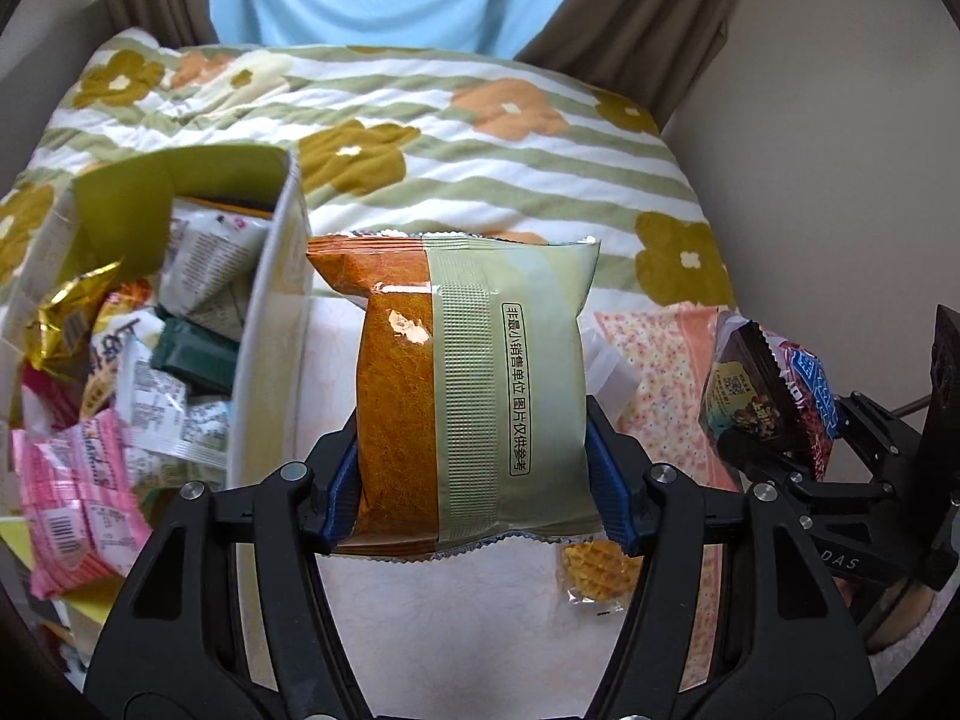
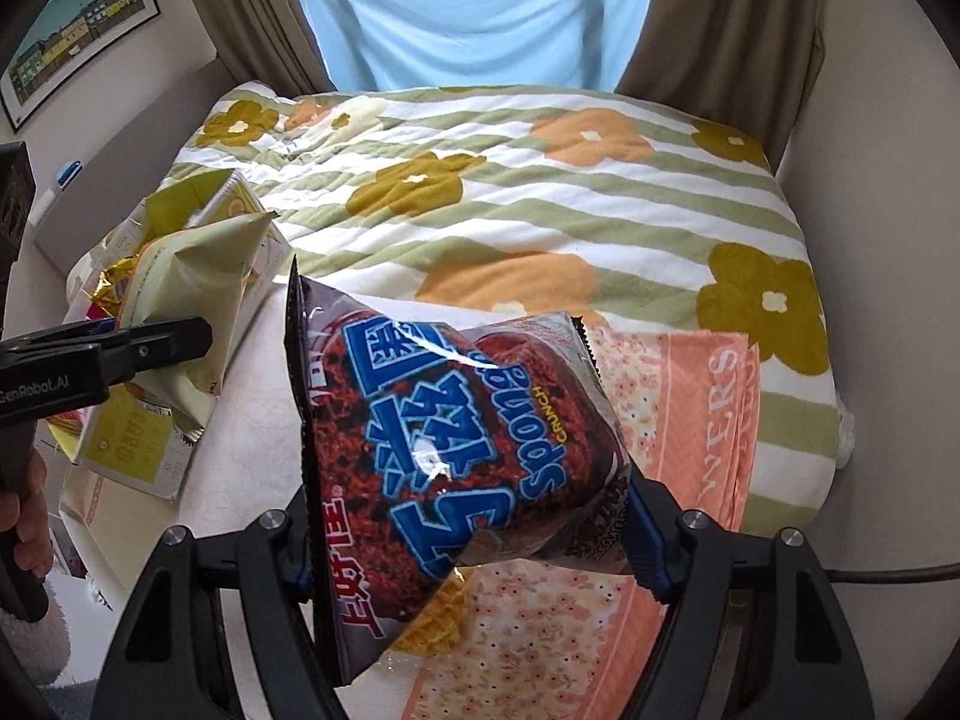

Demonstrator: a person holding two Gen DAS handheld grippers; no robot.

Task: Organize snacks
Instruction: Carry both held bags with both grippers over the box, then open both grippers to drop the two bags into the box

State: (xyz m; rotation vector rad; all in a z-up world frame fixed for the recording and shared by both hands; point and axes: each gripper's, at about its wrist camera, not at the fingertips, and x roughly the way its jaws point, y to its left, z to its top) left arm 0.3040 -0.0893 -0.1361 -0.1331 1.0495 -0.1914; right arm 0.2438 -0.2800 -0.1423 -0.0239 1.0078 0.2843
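The left gripper [image 1: 477, 480] was clamped on an orange-and-green snack packet [image 1: 474, 396], its blue pads pressing both side edges and holding it clear of the pale table [image 1: 456, 624]. The right gripper [image 2: 474, 546] gripped a dark Sponge Crunch bag [image 2: 444, 450], tilted and lifted off the surface. Beneath the packets lay a small wrapped waffle [image 1: 597, 576] on the tabletop, beside a peach floral cloth [image 2: 678, 420]. To the left stood an open yellow-green carton [image 1: 270, 324] crammed with assorted wrapped snacks [image 1: 120, 396]. Farther off spread a striped flower-print quilt [image 2: 540, 192], then brown curtains [image 2: 738, 18].
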